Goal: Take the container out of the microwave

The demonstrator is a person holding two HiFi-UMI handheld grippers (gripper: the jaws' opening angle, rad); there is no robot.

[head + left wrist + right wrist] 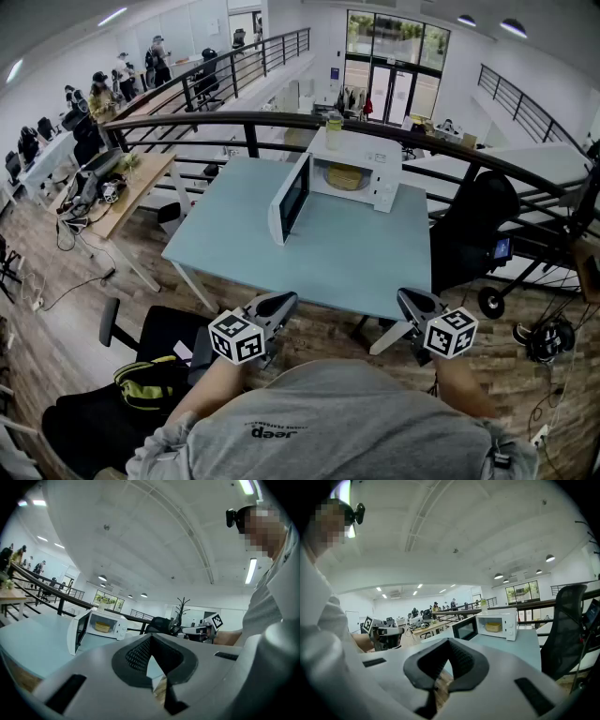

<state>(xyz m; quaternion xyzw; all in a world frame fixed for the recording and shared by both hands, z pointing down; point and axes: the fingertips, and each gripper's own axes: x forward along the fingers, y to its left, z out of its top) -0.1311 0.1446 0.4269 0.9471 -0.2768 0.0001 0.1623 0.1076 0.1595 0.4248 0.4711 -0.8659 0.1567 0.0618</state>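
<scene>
**Head view:** A white microwave (349, 169) stands at the far side of the light blue counter (328, 258). Its door (289, 200) is swung wide open to the left. The yellow container (345, 176) sits inside the microwave. A jar (333, 129) stands on top of it. The left hand-held gripper (279, 304) and the right hand-held gripper (412, 302) are held low at the near edge of the counter. Both are well apart from the microwave. A black chair (476, 220) stands at the right side of the counter. A yellow and black bag (150, 384) lies on another chair at the lower left.

**Left gripper view:** The left hand-held gripper (151, 639) is clenched. Its tips meet and there is nothing between them. Far ahead on the counter (28, 644) is the microwave (110, 624) with its door (77, 634) open. The yellow container (102, 627) is inside. The right hand-held gripper (187, 631) shows off to the right.

**Right gripper view:** The right hand-held gripper (449, 641) is clenched too, and it grips nothing. The microwave (501, 625) stands far off on the counter (520, 644) with its door (465, 628) open. The yellow container (493, 626) is inside. The jar (483, 604) stands on top of the microwave. The left hand-held gripper (396, 632) shows at the left. The black chair (562, 620) is at the right.
</scene>
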